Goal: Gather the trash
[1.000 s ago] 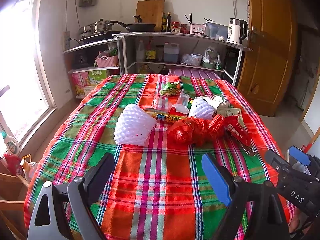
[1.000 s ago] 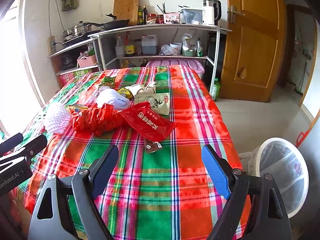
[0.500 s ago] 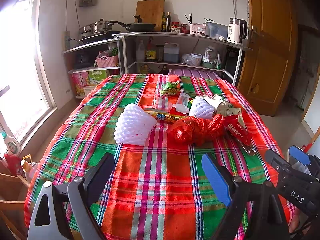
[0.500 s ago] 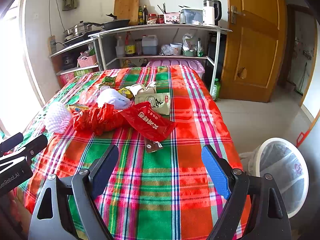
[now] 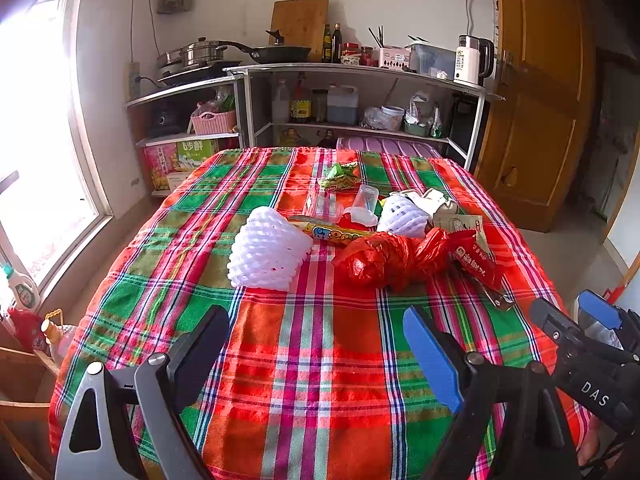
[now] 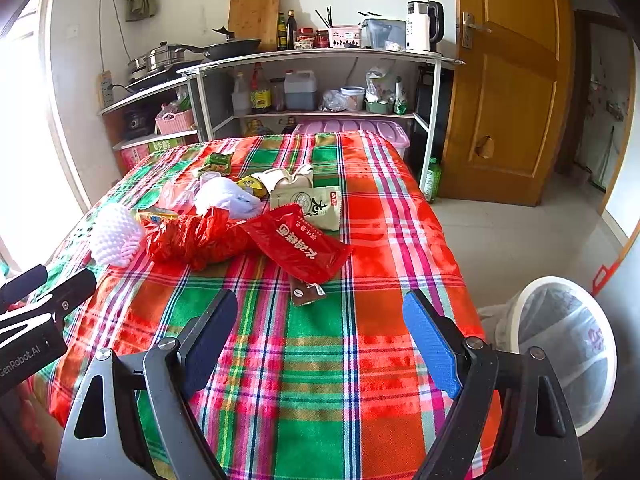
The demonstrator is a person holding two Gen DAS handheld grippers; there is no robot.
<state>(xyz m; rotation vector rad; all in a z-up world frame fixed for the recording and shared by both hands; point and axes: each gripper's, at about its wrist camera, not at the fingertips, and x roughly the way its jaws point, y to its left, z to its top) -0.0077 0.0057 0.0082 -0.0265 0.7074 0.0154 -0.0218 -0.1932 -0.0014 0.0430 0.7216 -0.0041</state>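
Trash lies in a heap mid-table on the plaid cloth [image 5: 320, 360]: a white foam fruit net [image 5: 268, 254], a crumpled red plastic bag [image 5: 384, 260], a red snack wrapper [image 6: 298, 242], a small brown sachet [image 6: 306, 290], a beige packet [image 6: 310, 206], a clear cup [image 5: 366, 196] and a green wrapper [image 5: 340, 176]. My left gripper [image 5: 316, 348] hovers open over the near edge, short of the heap, nothing between its fingers. My right gripper [image 6: 320, 336] is open too, near the brown sachet. A white bin with a liner [image 6: 564, 344] stands on the floor at the table's right.
Metal shelves [image 6: 312, 80] with pans, bottles and a kettle [image 6: 422, 26] stand behind the table. A wooden door [image 6: 508, 80] is at the right, a bright window [image 5: 28, 160] at the left. Open floor [image 6: 520, 240] lies between table and door.
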